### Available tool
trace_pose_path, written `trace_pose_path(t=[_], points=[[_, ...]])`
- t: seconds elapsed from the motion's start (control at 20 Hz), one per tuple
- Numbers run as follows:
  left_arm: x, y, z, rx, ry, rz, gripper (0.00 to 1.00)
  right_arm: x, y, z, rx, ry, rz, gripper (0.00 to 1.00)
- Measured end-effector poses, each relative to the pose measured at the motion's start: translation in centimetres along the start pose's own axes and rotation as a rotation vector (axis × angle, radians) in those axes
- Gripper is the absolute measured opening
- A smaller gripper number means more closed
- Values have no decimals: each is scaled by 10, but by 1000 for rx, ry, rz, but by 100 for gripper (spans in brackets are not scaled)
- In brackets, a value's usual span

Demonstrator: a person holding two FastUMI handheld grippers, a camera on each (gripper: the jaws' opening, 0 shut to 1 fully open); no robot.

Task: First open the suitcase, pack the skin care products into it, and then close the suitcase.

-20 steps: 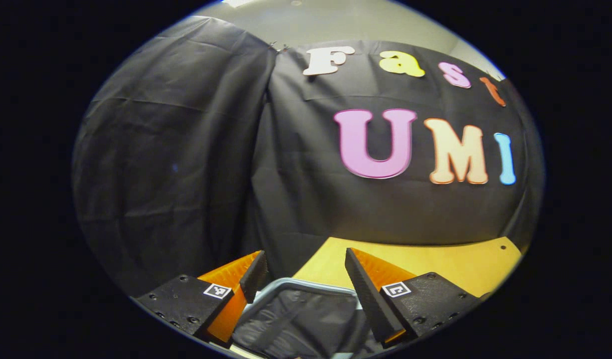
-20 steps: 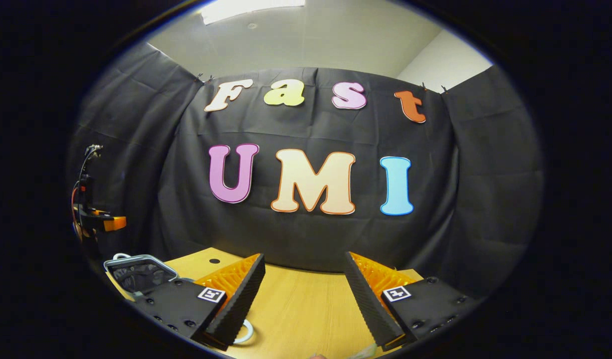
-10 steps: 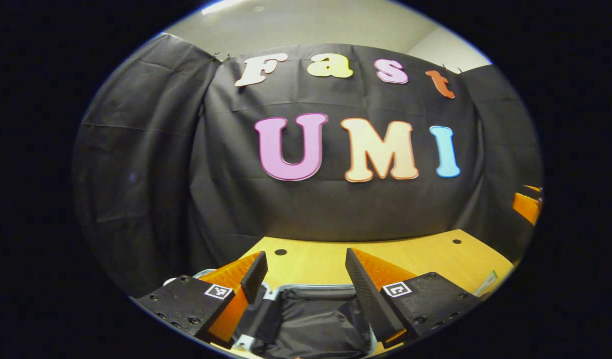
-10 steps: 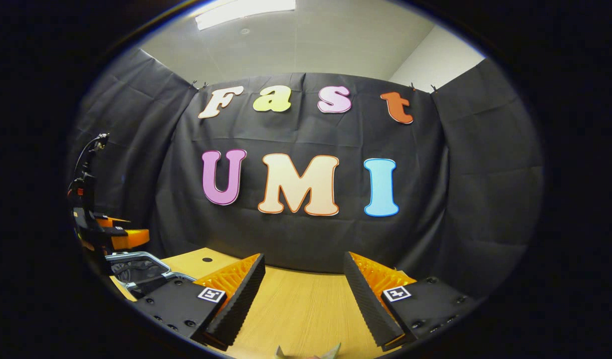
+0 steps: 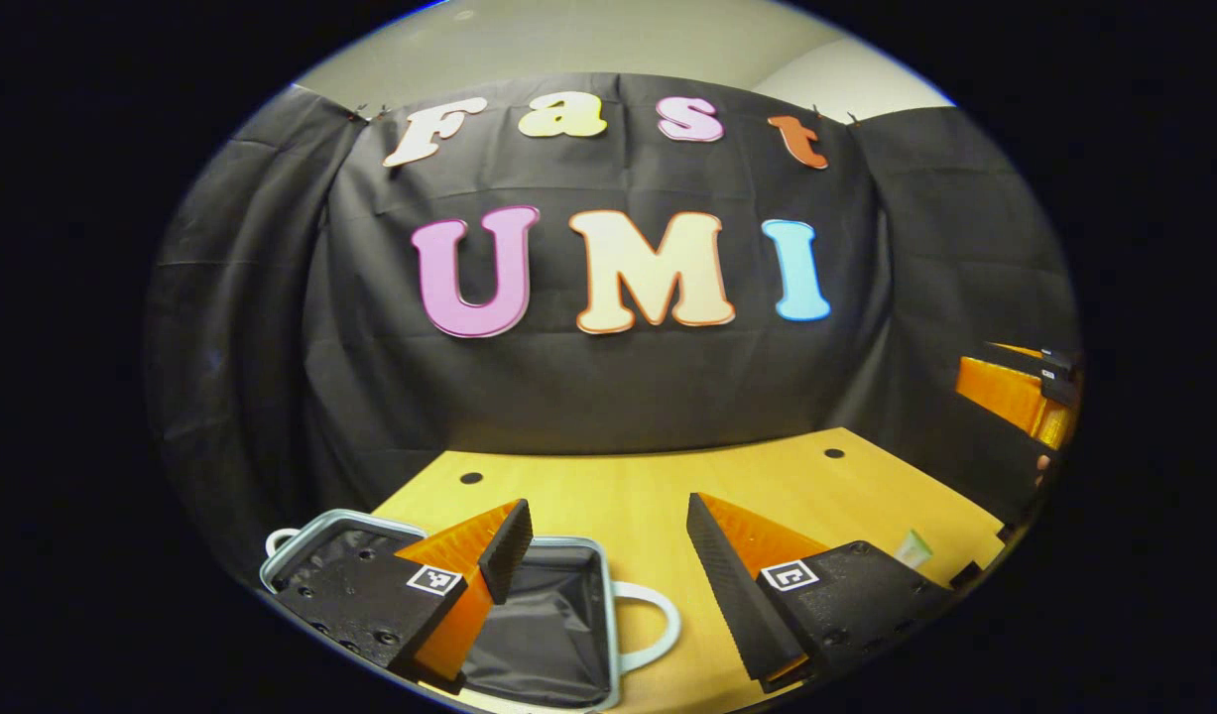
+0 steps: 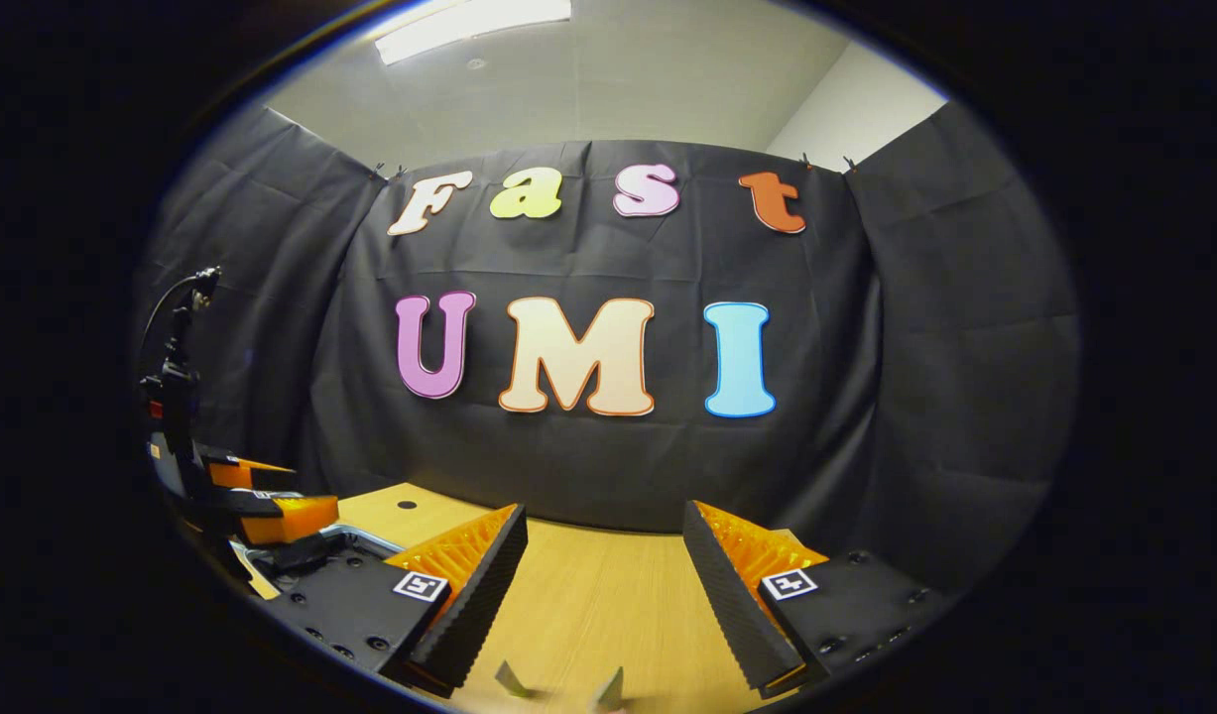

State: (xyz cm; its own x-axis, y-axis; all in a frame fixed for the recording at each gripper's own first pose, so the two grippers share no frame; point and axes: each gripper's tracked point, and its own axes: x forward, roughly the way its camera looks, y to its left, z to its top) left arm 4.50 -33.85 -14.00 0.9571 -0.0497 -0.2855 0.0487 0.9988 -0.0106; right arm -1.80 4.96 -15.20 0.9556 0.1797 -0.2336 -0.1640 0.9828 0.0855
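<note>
Suitcase (image 5: 558,625) lies open at table's (image 5: 628,486) left end, dark lining showing, white handle toward centre. Left claw (image 5: 608,565) hovers above it, fingers wide apart, gripping nothing. Small green tube (image 5: 913,547) lies on table farther right. Right claw (image 6: 603,585) hangs over bare wood, fingers spread wide, gripping nothing.

table (image 5: 668,486): light wood, two holes | ceiling light (image 6: 474,20): lit
</note>
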Motion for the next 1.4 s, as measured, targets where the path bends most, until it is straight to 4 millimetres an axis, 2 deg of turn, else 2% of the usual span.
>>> trace_pose_path(t=[0.05, 0.15, 0.25, 0.4, 0.6, 0.85, 0.95, 1.0, 1.25, 1.35, 1.4], points=[[1, -14, -4, 3, 7, -19, 96, -2, -5, -2, -4, 1, 2, 99], [2, -45, -19, 1, 27, -66, 93, -7, -16, -9, -13, 12, -1, 99], [6, -76, -36, -8, 52, -119, 96, -11, -26, -18, -18, 30, -2, 99], [14, -114, -67, -15, 117, -173, 93, -16, -41, -32, -26, 64, -11, 99], [21, -147, -100, -33, 178, -221, 94, -22, -62, -39, -49, 80, -39, 100], [16, -172, -135, -79, 244, -253, 92, -22, -69, -54, -69, 110, -38, 99], [15, -179, -148, -84, 265, -261, 83, -21, -69, -61, -65, 123, -35, 99], [15, -182, -157, -84, 283, -263, 75, -21, -69, -65, -67, 132, -33, 98], [22, -198, -201, -74, 358, -280, 58, -26, -60, -87, -98, 172, -3, 99], [22, -201, -216, -67, 384, -276, 41, -29, -55, -102, -111, 198, 17, 99], [23, -203, -220, -66, 393, -276, 28, -32, -52, -110, -116, 213, 28, 99]])
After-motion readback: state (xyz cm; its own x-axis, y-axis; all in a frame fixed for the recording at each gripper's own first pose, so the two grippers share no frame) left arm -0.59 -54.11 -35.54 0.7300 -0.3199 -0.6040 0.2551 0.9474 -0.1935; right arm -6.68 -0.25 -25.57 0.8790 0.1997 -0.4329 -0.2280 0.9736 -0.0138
